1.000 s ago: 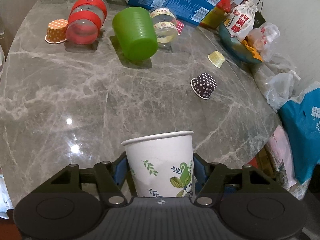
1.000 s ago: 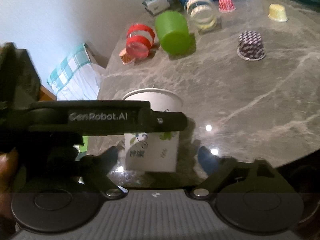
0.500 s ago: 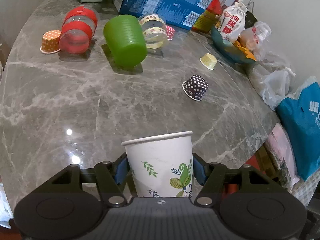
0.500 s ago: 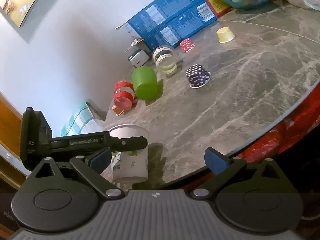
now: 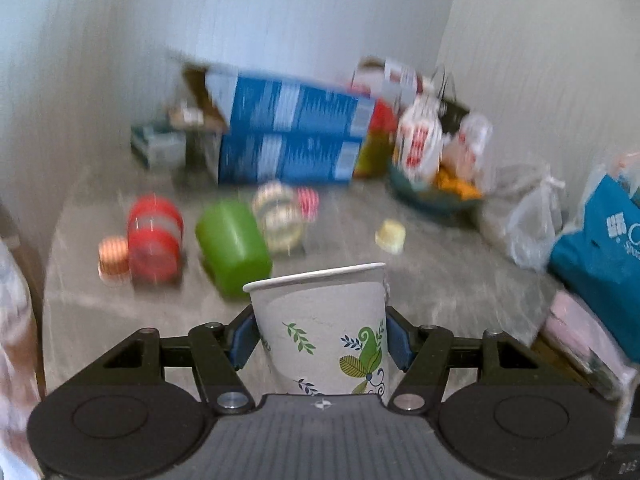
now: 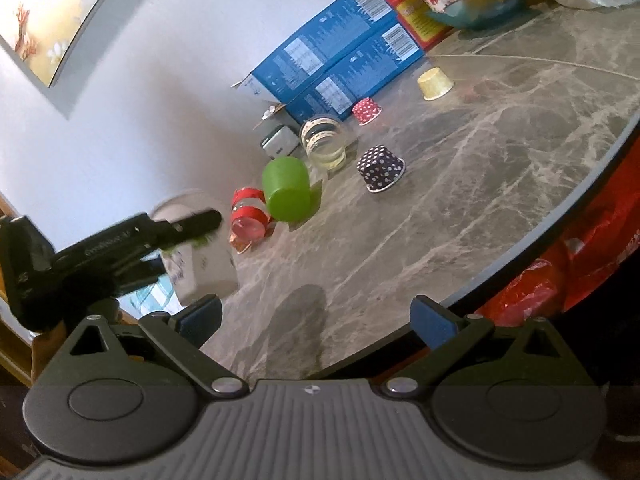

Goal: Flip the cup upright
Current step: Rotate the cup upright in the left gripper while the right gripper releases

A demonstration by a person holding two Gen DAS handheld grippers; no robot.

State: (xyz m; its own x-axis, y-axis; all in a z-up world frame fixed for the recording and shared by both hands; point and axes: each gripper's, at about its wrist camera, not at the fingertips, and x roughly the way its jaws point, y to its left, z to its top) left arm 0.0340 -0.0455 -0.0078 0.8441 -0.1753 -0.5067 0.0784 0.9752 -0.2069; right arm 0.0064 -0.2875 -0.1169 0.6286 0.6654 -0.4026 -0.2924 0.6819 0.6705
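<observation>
A white paper cup with green leaf prints stands rim up between the blue pads of my left gripper, which is shut on it. In the right wrist view the same cup hangs lifted at the table's near left edge, held by the left gripper. My right gripper is open and empty, low over the table's front edge. A green cup lies on its side mid-table. A red-banded clear cup lies on its side beside it.
On the grey marble table sit a dark dotted cupcake liner, a yellow one, a red dotted one and a clear jar. Blue boxes and a snack bowl line the back. Bags hang at the right.
My left gripper has lifted and tilted up with the paper cup; its view now faces the back wall and is blurred. My right gripper has drawn back from the cup.
</observation>
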